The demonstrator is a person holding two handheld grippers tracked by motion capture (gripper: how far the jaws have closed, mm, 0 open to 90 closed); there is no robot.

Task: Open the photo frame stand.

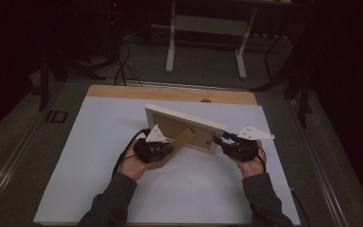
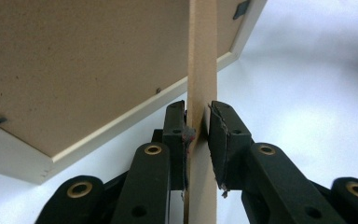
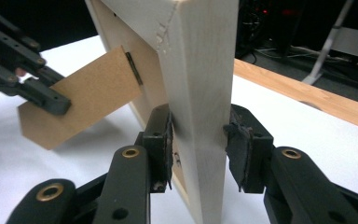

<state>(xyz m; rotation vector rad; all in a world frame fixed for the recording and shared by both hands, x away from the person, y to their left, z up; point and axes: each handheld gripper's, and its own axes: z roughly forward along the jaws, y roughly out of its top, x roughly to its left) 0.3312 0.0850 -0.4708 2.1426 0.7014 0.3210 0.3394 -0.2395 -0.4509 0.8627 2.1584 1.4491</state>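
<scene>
Left gripper (image 2: 197,133) pinches the stand flap (image 2: 201,70); right gripper (image 3: 198,142) apparently clamps the frame (image 3: 200,70) edge.

The high view is dim, its edges falling to black — only the white table (image 1: 99,156) catches light. Both gripper views are brighter, nearest parts slightly soft.

From the high view I can't see the glass side of the pale wooden picture frame (image 1: 185,124) — it faces away from me. My left gripper (image 1: 163,150) covers part of the brown fibreboard stand flap (image 1: 182,142), and in its own view the flap (image 2: 201,70) runs off top and bottom.
</scene>
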